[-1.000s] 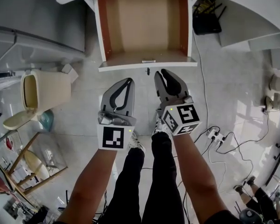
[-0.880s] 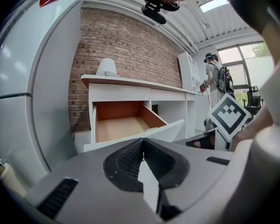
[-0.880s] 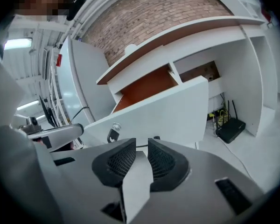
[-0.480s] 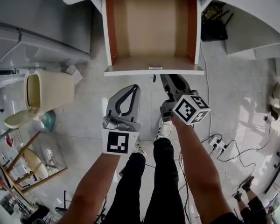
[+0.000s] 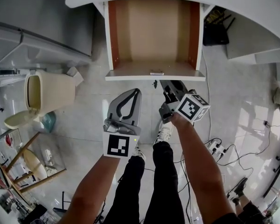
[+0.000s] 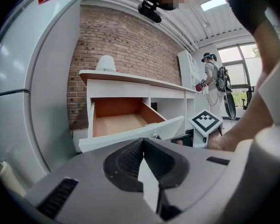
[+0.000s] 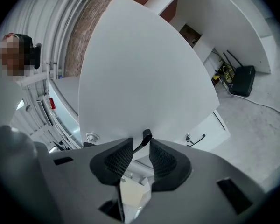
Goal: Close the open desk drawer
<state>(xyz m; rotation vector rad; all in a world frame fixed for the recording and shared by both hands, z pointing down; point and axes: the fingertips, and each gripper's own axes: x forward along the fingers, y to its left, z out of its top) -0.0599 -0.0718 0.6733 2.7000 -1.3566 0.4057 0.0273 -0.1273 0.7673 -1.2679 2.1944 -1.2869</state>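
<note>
Worktop white with a curved edge, at the top of the head view. Drawer under it is pulled out toward the person, with a tan bottom, reddish side walls and a white front. Beige bin on the floor, left of the drawer, well apart from it. Left tongs pressed together with nothing between them, near the drawer front but not touching it. Right tongs slightly spread, right at the drawer front. Small black handle sits in the gap between the pads; can't tell if either pad touches it.
</note>
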